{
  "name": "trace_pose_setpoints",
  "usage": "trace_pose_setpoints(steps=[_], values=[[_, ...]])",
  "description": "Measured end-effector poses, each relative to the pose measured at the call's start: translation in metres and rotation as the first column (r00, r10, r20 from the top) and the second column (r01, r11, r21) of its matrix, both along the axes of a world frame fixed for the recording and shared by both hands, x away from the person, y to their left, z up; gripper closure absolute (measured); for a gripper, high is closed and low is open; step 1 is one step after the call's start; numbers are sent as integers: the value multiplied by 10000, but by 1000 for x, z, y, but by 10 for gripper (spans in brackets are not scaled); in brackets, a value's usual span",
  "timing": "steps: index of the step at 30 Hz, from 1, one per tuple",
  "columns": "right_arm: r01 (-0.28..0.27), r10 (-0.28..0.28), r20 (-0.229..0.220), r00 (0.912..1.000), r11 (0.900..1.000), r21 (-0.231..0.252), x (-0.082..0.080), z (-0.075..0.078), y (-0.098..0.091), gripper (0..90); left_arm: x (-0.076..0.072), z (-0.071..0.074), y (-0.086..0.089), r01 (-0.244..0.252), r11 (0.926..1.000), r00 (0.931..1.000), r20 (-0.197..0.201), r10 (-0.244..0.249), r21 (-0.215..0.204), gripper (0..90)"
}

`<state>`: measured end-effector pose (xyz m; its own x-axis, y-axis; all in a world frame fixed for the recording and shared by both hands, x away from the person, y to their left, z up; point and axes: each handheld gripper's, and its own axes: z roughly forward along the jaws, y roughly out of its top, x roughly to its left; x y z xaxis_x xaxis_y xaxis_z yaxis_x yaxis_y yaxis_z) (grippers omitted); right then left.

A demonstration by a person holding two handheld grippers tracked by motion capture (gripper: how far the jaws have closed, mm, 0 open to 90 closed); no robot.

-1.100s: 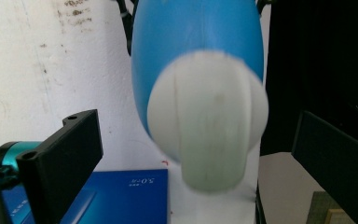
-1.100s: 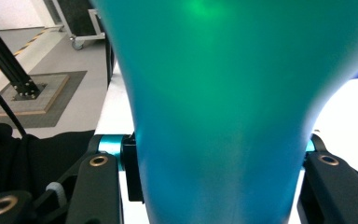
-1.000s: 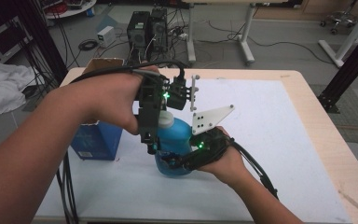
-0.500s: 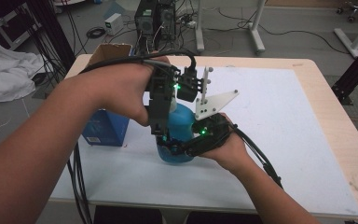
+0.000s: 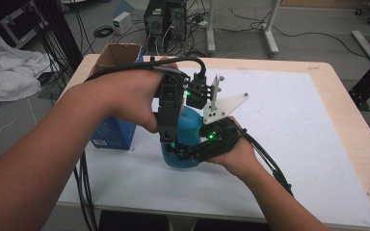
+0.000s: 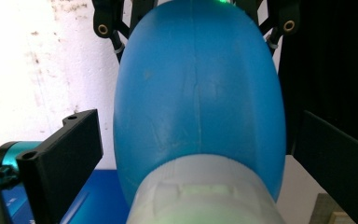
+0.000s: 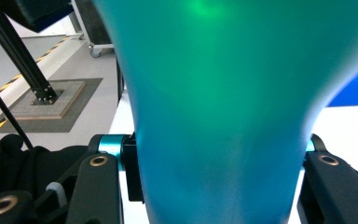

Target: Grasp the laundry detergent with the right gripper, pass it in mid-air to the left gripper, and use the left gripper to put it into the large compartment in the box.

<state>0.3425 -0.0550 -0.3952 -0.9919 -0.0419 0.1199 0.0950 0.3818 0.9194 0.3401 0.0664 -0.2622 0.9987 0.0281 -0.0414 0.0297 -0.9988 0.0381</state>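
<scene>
Right gripper (image 5: 185,153) stays clamped on the blue bottle (image 5: 185,139) beside the blue box (image 5: 114,133); left gripper (image 5: 171,139) has settled over its white cap (image 6: 203,196), jaws spread, ready to twist.

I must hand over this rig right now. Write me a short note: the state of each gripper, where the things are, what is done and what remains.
Left gripper: above the blue bottle, pointing down over its pale cap; the jaws stand either side of the cap, apart from it, so open.
Right gripper: at the bottle's lower body, jaws on both sides of it; it seems to clamp the bottle.
Things: the bottle stands upright on the white table mat; a blue box stands just to its left.
Done: bottle held steady.
Left: probably close the left gripper on the cap and work it.
</scene>
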Motion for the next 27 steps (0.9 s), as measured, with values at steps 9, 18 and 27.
trace_pose_setpoints(steps=[9, 18, 27], values=[[5, -6, 123, 9999, 10000, 59, 1, -1, 2, 459, 1, 0, 0, -53, 10000, 10000, -2, 53, 27, 70], [21, -20, 93, 10000, 10000, -64, 1, -2, 2, 459, 0, 1, -1, -26, 10000, 10000, 22, 26, -17, 121], [23, -22, 49, 10000, 10000, -77, 1, -1, 2, 459, -1, 1, -2, -15, 10000, 10000, 37, 15, 15, 185]])
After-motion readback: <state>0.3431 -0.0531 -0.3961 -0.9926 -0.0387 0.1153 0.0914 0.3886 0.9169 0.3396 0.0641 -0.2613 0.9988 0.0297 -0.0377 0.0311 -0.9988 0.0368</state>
